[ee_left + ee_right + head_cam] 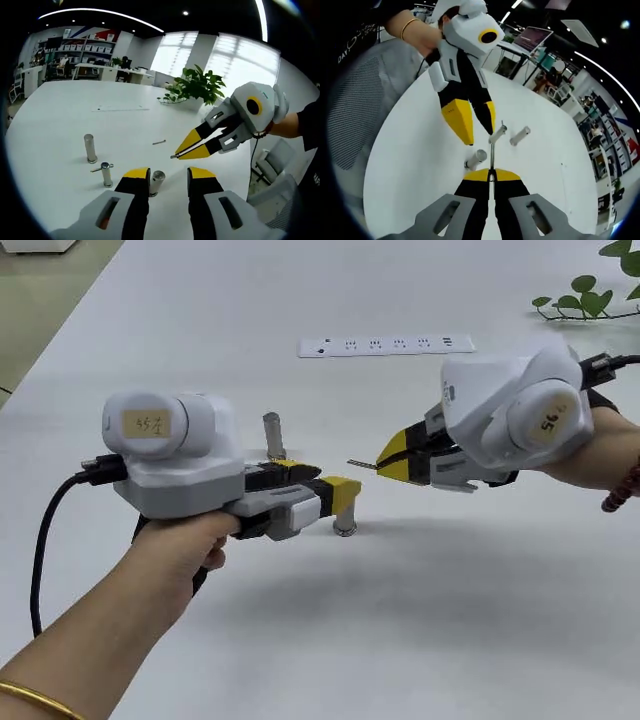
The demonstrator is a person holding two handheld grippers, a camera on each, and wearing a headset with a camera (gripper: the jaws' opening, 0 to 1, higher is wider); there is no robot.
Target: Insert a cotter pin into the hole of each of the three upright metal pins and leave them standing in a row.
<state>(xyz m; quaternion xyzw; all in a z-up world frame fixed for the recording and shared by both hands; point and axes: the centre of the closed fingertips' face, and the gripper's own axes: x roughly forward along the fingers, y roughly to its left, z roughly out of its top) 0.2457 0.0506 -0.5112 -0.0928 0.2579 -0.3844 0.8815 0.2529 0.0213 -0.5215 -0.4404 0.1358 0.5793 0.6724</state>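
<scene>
Currently I am looking at three metal pins, all smooth, dull-silver cylinders with a slightly wider foot. All are standing upright, long axes vertical, on the matte white table (50, 150). The nearest pin (157, 181) is sitting between the parted jaws of the left gripper (169, 175), close beside its left jaw. Those black, yellow-tipped jaws are hanging released, clasping nothing. The second pin (106, 173) is standing just off the left jaw's tip, to its left. The third pin (89, 147) is standing farther out on that same side.

I am counting three cotter pins, thin wiry slivers of grey metal. The threaded cotter pin (95, 170) is sitting crosswise through the second pin near its top, sticking out on both sides. The loose cotter pin (159, 142) is lying flat on the table ahead of the left gripper's jaws, farther out than the right gripper's tips. The held cotter pin (491, 160) is being clenched in the right gripper (491, 175). Its long axis is running straight out along the closed jaws, and its free end is pointing toward the left gripper and hovering clear of it.
</scene>
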